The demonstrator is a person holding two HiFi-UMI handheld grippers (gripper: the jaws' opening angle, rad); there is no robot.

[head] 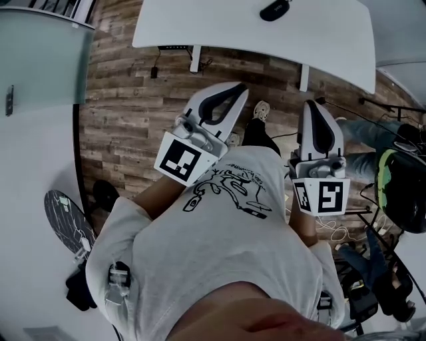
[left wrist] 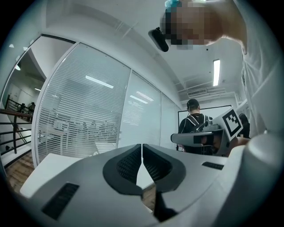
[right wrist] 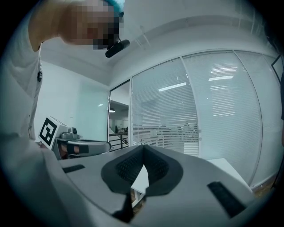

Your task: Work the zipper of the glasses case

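Head view: left tool [head: 234,92] and right tool [head: 314,106] held at chest height above wood floor [head: 126,100], well apart from white bench [head: 219,26]. Both tools have jaws pressed together, nothing between them. Dark glasses case [head: 274,9] lies near bench's far edge, untouched. T-shirt [head: 226,226] print — script unreadable. 2 square-marker cubes, no text. Open floor between tools and bench.
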